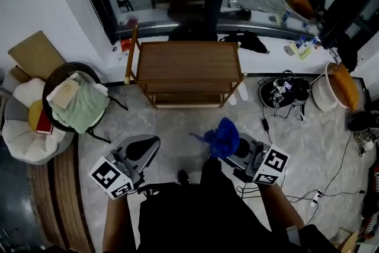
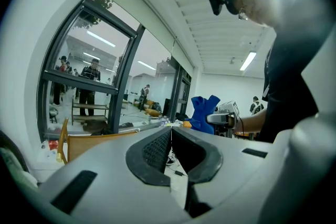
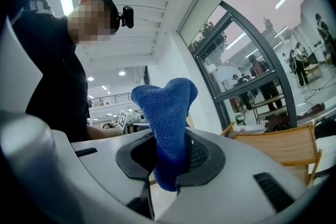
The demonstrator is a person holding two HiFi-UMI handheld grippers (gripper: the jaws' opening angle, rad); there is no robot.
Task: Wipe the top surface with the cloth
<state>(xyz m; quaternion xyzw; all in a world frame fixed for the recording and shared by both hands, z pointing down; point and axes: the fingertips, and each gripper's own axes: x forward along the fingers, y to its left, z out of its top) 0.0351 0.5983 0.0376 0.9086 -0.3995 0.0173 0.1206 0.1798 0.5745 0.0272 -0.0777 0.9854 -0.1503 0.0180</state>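
Observation:
A small wooden table (image 1: 186, 61) with a lower shelf stands ahead of me on the marble floor, its brown top surface bare. My right gripper (image 1: 235, 148) is shut on a blue cloth (image 1: 222, 136), held well short of the table near my body. In the right gripper view the cloth (image 3: 169, 123) sticks up from between the closed jaws. My left gripper (image 1: 140, 148) hangs at the left, also short of the table; its jaws are shut with nothing between them (image 2: 170, 145). The table's edge (image 2: 100, 140) shows beyond them.
A black basket (image 1: 74, 98) with pale green and white cloths sits left of the table, with a white cushion (image 1: 26, 133) and cardboard nearby. On the right lie cables, a black bag (image 1: 284, 92) and a white bucket (image 1: 331, 89). A glass wall stands behind the table.

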